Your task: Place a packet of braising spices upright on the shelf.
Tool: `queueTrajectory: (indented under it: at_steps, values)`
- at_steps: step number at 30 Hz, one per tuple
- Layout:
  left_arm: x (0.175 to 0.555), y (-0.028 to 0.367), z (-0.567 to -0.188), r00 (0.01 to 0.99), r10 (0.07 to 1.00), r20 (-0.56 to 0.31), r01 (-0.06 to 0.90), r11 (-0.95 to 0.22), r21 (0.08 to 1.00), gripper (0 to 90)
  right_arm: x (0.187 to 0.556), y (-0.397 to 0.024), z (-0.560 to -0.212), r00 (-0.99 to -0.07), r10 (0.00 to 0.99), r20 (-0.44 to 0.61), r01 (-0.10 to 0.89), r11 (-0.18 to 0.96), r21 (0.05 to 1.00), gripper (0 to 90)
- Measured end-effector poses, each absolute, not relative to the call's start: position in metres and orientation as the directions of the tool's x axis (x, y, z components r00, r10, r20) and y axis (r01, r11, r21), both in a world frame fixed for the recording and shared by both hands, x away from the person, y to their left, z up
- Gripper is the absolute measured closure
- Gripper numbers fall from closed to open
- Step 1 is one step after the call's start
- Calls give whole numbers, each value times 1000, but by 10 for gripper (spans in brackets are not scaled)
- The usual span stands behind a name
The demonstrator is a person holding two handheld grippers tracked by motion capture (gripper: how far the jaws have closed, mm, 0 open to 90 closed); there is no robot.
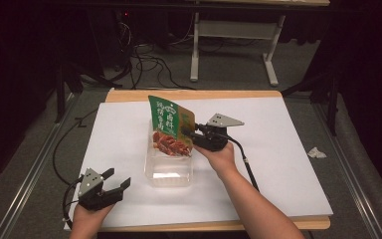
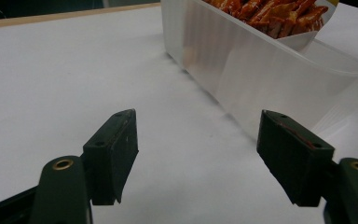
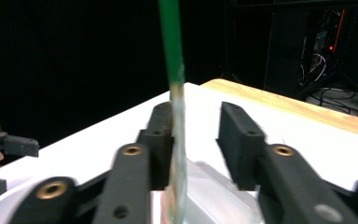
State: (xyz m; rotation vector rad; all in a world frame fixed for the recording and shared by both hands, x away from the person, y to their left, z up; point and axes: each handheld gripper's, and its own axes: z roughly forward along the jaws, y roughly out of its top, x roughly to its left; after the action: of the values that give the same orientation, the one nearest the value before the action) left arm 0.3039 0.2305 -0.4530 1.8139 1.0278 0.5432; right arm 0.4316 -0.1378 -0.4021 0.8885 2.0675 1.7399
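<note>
A green snack bag (image 1: 169, 124) with a picture of reddish food stands tilted in a clear plastic container (image 1: 169, 174) at the middle of the white table. My right gripper (image 1: 186, 132) is at the bag's right edge. In the right gripper view the bag's thin edge (image 3: 172, 56) rises between the jaws of that gripper (image 3: 196, 135), against one jaw with a gap to the other, so it is open. My left gripper (image 1: 117, 180) rests open near the front left corner. Its jaws (image 2: 196, 140) point at the container wall (image 2: 261, 70) and hold nothing.
The white sheet (image 1: 278, 149) covers a wooden tabletop (image 1: 194, 94). A crumpled scrap of paper (image 1: 317, 153) lies off the table's right side. A white desk frame (image 1: 234, 30) and cables (image 1: 149, 64) are on the floor behind.
</note>
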Motion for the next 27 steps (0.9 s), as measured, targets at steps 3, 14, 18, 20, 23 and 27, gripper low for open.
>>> queueTrajectory:
  at_steps: [3,14,18,20,23,27]
  values:
    - [304,230,-453,549,833,-66,413,-201,888,295,429,-142,-399,-771,618,157,262,83,962,511]
    - [306,229,-454,549,833,-62,418,-210,884,295,400,-177,-390,-762,636,123,235,95,967,266]
    - [306,228,-455,552,832,-61,423,-216,880,295,388,-203,-392,-737,666,116,233,89,968,262]
    - [306,227,-456,553,831,-59,422,-219,880,295,383,-219,-395,-717,687,117,239,85,967,260]
    - [307,226,-456,554,830,-56,424,-224,878,295,373,-248,-400,-675,729,117,253,79,964,257]
    - [307,227,-456,550,833,-57,424,-219,879,294,353,-289,-408,-618,780,101,257,79,963,264]
